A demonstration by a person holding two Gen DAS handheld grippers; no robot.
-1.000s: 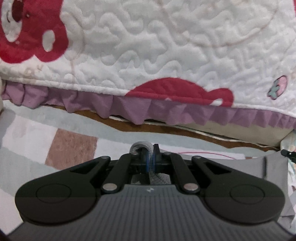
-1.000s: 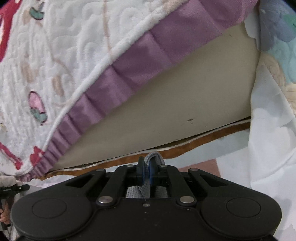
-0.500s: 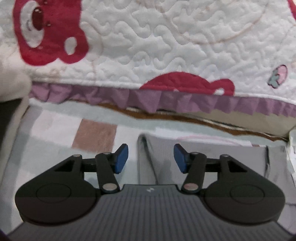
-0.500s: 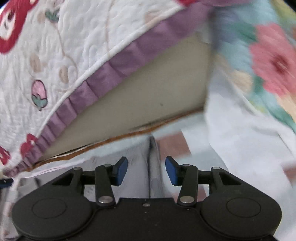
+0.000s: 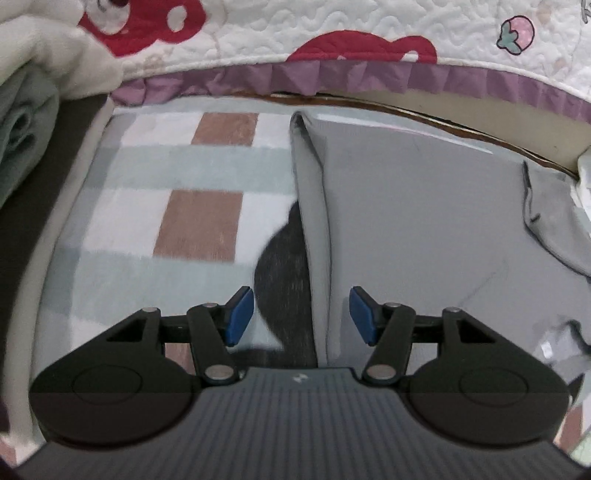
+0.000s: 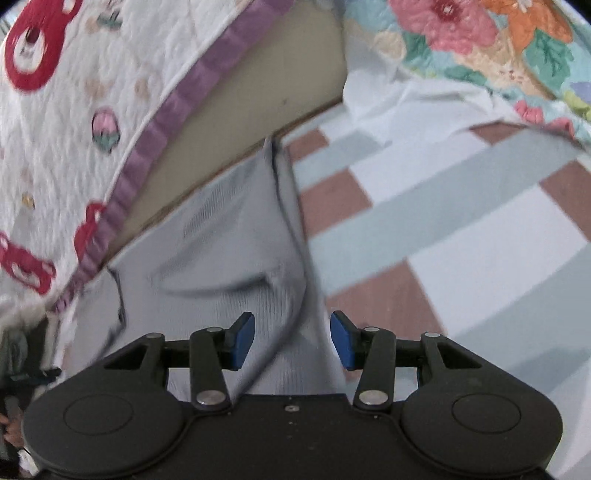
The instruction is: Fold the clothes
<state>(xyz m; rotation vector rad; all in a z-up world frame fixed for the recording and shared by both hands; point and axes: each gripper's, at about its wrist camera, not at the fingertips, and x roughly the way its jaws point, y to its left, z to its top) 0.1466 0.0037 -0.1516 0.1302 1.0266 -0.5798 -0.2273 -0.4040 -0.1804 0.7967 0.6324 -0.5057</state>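
Both grippers are standing with jaws apart and nothing between the blue pads; earlier frames are given, so noted: the jaws of the left gripper (image 5: 301, 315) and of the right gripper (image 6: 292, 339) have just been opening, and no cloth is lying between the pads now. The task item, a pale grey knit garment (image 5: 406, 206), is lying spread flat on the checked pale-green, white and brown bed cover (image 5: 155, 177), its far edge reaching close to the purple-frilled white quilt with red bear prints (image 5: 332, 22). In the left wrist view a raised side seam is running straight ahead between the jaws; in the right wrist view the garment's opposite edge (image 6: 291, 206) is sitting the same way, with a soft crease across the cloth. Judgement: one fold is being finished and the next grasp is being set up. To do it well, both grippers should be taking matching points on the near edge, pinching both cloth layers, then lifting evenly so the crease is not dragged. A flowered quilt (image 6: 480, 44) is lying to the right.
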